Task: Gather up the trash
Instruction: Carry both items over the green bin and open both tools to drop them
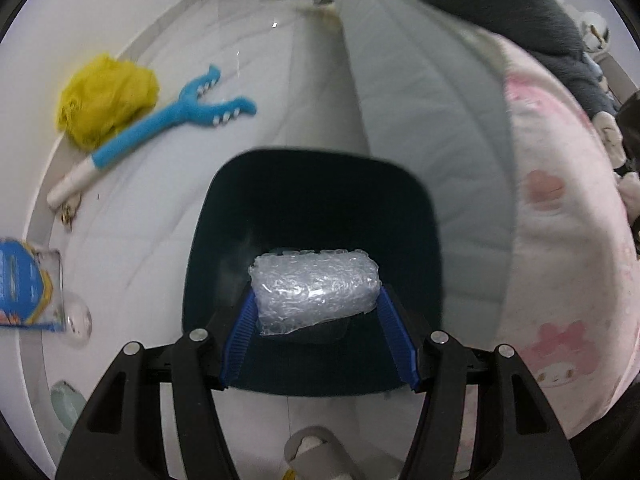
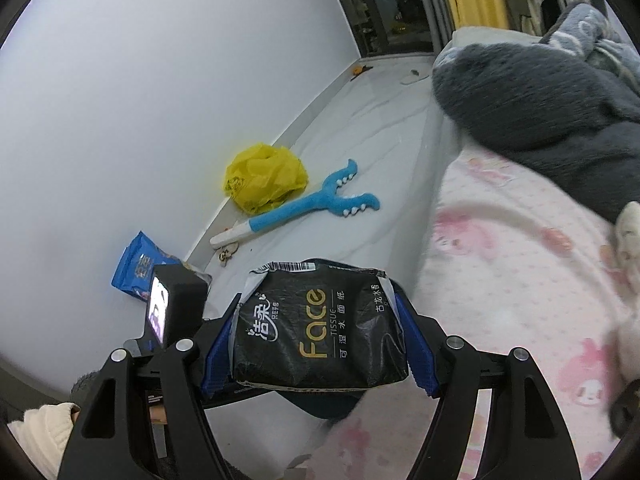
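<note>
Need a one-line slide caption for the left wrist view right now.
Left tongs hold a clear bubble-wrap bundle over the dark teal plastic bin, beside the bed.

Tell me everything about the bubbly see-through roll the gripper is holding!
The bubble wrap is a clear, shiny sheet of little air bubbles, rolled into a stubby bundle. It lies sideways, pinched at both ends between the blue pads of the left gripper. It looks soft and slightly squashed, with one loose edge hanging at the lower left. It is held over the open mouth of the dark bin, touching only the pads as far as can be seen.
</note>
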`<move>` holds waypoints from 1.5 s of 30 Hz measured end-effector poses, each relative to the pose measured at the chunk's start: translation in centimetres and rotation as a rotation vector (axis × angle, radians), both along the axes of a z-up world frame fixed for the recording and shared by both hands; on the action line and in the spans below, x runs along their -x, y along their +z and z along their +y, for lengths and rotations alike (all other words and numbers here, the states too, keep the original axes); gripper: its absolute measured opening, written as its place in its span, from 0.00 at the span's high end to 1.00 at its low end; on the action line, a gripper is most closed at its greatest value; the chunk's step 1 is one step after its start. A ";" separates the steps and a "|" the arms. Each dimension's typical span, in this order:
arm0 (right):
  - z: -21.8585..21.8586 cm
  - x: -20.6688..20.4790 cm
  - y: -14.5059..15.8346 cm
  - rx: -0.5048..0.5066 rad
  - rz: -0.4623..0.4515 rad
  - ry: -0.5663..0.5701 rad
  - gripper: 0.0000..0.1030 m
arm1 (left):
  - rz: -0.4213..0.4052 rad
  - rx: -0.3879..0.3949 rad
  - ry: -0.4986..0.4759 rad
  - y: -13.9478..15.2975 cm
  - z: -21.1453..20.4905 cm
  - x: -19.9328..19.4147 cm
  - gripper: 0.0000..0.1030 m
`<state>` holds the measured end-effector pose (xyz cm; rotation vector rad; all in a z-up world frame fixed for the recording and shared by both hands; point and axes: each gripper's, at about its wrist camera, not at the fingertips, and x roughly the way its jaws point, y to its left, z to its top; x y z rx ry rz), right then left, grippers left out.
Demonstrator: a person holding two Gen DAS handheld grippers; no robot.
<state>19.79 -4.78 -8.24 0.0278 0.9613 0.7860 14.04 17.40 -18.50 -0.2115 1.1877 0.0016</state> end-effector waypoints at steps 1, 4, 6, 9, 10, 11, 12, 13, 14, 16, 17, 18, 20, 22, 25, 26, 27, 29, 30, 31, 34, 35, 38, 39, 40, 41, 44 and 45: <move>0.5 0.0 -0.3 0.005 0.007 0.004 0.29 | 0.011 0.003 0.005 -0.3 0.4 0.1 0.38; 1.7 0.0 -0.8 0.021 0.020 0.016 0.29 | 0.033 0.019 0.014 -0.9 1.4 0.6 0.38; 2.1 0.0 -1.2 0.030 0.025 0.023 0.29 | 0.034 0.028 0.019 -0.9 2.0 0.7 0.35; 3.1 -0.3 -1.8 0.052 0.036 0.023 0.29 | 0.028 0.025 0.035 -0.6 3.1 1.2 0.31; 3.5 -0.4 -2.1 0.059 0.043 0.024 0.29 | 0.023 0.026 0.041 -0.4 3.5 1.4 0.31; 3.8 -0.5 -2.4 0.065 0.048 0.025 0.29 | 0.018 0.025 0.046 -0.2 3.7 1.6 0.31; 4.2 -0.5 -2.6 0.072 0.053 0.027 0.29 | 0.009 0.022 0.052 0.1 4.1 1.8 0.31; 4.6 -0.5 -3.0 0.082 0.058 0.029 0.29 | 0.002 0.021 0.054 0.2 4.4 1.7 0.31; 4.9 -0.7 -3.2 0.088 0.061 0.032 0.29 | -0.009 0.020 0.058 0.5 4.7 1.9 0.30; 5.8 -0.7 -3.9 0.102 0.070 0.038 0.29 | -0.027 0.008 0.067 1.0 5.3 2.2 0.29; 6.1 -0.7 -4.1 0.109 0.073 0.040 0.29 | -0.043 -0.009 0.074 1.4 5.6 2.5 0.29; 6.4 -0.7 -4.4 0.115 0.076 0.042 0.29 | -0.064 -0.017 0.079 1.9 5.9 2.8 0.29; 7.0 -0.7 -5.0 0.129 0.084 0.046 0.29 | -0.098 -0.025 0.083 2.8 6.4 3.3 0.29; 7.6 -0.6 -5.6 0.149 0.091 0.052 0.29 | -0.125 -0.046 0.091 3.3 7.0 3.6 0.28; 8.5 -0.6 -6.5 0.178 0.100 0.056 0.29 | -0.176 -0.088 0.101 4.1 7.6 4.0 0.28; 8.8 -0.6 -6.9 0.188 0.105 0.057 0.29 | -0.202 -0.124 0.090 4.4 7.5 4.2 0.28; 9.1 -0.6 -7.1 0.194 0.108 0.057 0.29 | -0.216 -0.143 0.083 4.5 7.6 4.4 0.28; 9.7 -0.6 -7.8 0.210 0.114 0.059 0.29 | -0.213 -0.142 0.089 4.6 8.2 4.6 0.28; 9.8 -0.6 -8.0 0.218 0.117 0.061 0.29 | -0.219 -0.139 0.092 4.7 8.5 4.7 0.28; 10.1 -0.6 -8.4 0.226 0.120 0.062 0.29 | -0.227 -0.136 0.093 4.9 8.6 4.9 0.28; 11.0 -0.4 -9.3 0.253 0.124 0.072 0.29 | -0.245 -0.149 0.101 5.4 9.2 5.3 0.21; 11.3 -0.4 -9.6 0.263 0.125 0.076 0.29 | -0.247 -0.149 0.103 5.5 9.3 5.6 0.21; 11.9 -0.2 -10.6 0.298 0.135 0.085 0.29 | -0.247 -0.139 0.096 5.7 9.6 6.1 0.20; 12.1 -0.2 -10.9 0.308 0.138 0.086 0.29 | -0.245 -0.137 0.092 5.9 9.7 6.2 0.18; 12.3 -0.2 -11.2 0.318 0.144 0.086 0.29 | -0.247 -0.132 0.092 6.0 9.8 6.4 0.12; 12.4 -0.2 -11.4 0.325 0.148 0.086 0.29 | -0.255 -0.124 0.094 6.4 10.0 6.6 0.09; 12.8 -0.1 -12.0 0.348 0.157 0.084 0.29 | -0.281 -0.117 0.091 7.3 10.3 7.0 0.08; 13.0 -0.1 -12.1 0.353 0.162 0.083 0.27 | -0.292 -0.128 0.091 7.7 10.3 7.1 0.08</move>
